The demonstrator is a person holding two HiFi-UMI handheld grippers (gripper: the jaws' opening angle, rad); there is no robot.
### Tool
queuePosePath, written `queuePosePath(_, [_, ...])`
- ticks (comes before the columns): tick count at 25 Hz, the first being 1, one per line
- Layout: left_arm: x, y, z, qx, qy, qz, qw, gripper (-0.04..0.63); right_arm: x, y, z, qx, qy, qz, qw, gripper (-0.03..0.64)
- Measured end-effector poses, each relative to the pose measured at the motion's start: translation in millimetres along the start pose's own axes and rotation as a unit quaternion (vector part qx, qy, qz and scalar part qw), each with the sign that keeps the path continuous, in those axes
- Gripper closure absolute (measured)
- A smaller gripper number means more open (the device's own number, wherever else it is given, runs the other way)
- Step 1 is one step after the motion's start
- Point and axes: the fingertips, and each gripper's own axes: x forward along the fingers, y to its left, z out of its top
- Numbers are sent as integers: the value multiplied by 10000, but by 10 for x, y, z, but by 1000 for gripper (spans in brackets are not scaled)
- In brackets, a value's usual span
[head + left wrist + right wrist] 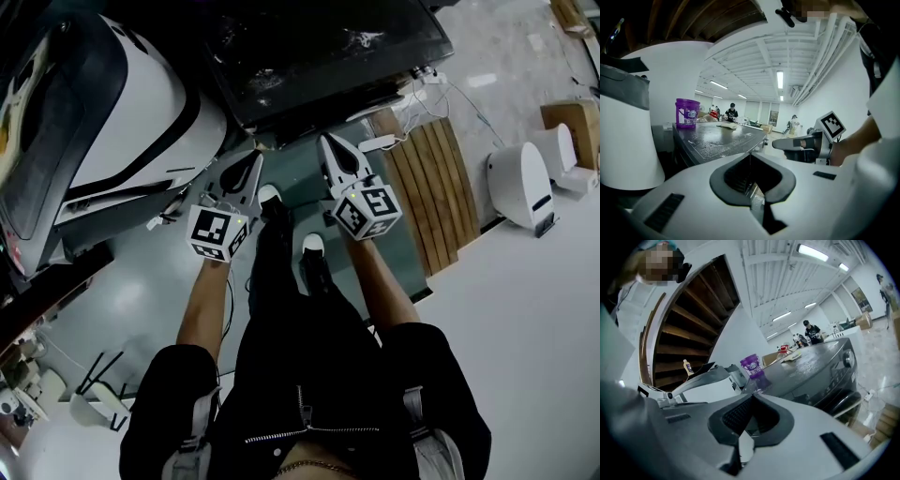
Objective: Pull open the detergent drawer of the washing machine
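Item 1: washing machine (319, 47), dark grey with a wet-looking top, at the upper middle of the head view, facing the person. A dial (848, 359) sits on its front panel; the detergent drawer belongs on that front but cannot be picked out in any view. Item 2: purple tub (687, 113), upright on the machine's top, toward the far side. Item 3: left gripper (253, 161), jaws clenched together with nothing between them, held in front of the machine and apart from it. Item 4: right gripper (330, 142), jaws likewise closed and empty, beside the left one, also short of the machine. Item 5: white appliance (122, 122) with black trim, left of the machine. Item 6: wooden slatted pallet (436, 187) on the floor to the right. Item 7: the person's 2 shoes (270, 195), on the floor below the grippers.
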Motion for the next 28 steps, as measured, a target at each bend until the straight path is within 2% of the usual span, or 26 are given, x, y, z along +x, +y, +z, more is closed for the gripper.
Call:
queuePosePath(3, [8,18,-48,-41,30,-24,10000,574,61,-94,-207,796,-30,427,9959,611])
queuePosePath(6, [-10,81,-119,-151,77,21,9999,574,145,-252,-394,1770,-99,598,9823,607])
queuePosePath(10, [-12,142,-217,-251,163,2,9996,574,255,-466,-468,2731,-443,652,9587,499])
queuePosePath(13, [-24,194,-296,-345,246,0,9991,574,330,-596,-546,3449,-716,790,9325,386])
queuePosePath(15, [-29,198,-357,-388,306,-34,9988,574,379,-683,-619,3834,-872,901,9150,338])
queuePosePath(20, [-67,250,-499,-473,459,-54,9978,574,550,-806,-727,4377,-1077,1219,8843,316])
queuePosePath(28, [-93,339,-605,-722,484,44,9962,574,798,-964,-835,4611,-1205,1326,8691,270])
